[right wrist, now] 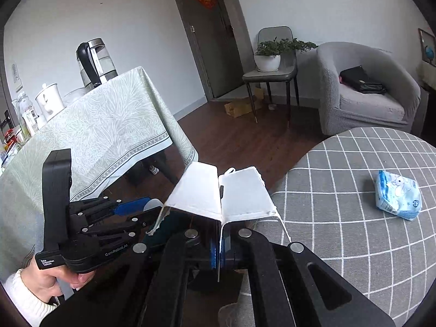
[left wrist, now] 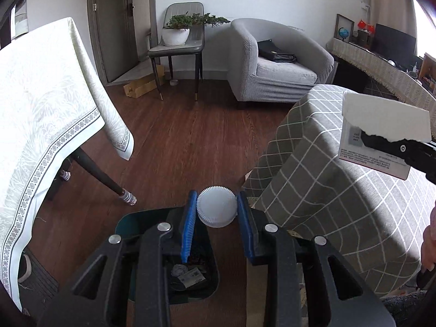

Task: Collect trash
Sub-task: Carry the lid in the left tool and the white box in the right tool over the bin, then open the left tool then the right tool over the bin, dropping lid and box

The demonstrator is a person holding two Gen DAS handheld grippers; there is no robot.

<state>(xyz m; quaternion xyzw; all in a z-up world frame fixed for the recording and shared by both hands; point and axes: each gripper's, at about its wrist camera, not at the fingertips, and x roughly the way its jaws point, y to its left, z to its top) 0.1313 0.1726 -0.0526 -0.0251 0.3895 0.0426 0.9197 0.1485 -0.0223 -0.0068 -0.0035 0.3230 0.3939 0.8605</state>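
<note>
My left gripper [left wrist: 216,208] holds a white fluted paper cup [left wrist: 216,209] between its blue pads, above a dark green trash bin [left wrist: 174,280] on the floor with crumpled paper inside. My right gripper [right wrist: 219,253] is shut on a torn white cardboard piece [right wrist: 218,193], folded open over its fingers. The cardboard also shows in the left wrist view [left wrist: 381,133], held over the checked table. A blue and white snack packet [right wrist: 397,194] lies on the grey checked tablecloth [right wrist: 354,218]. The left gripper [right wrist: 136,207] shows left of the cardboard.
A table with a pale green patterned cloth [left wrist: 41,109] stands at left, carrying a kettle [right wrist: 94,62] and cups. A grey armchair [left wrist: 278,62] with a black bag, a chair with a potted plant [left wrist: 177,30] and a cardboard box [left wrist: 141,85] stand at the back on the wooden floor.
</note>
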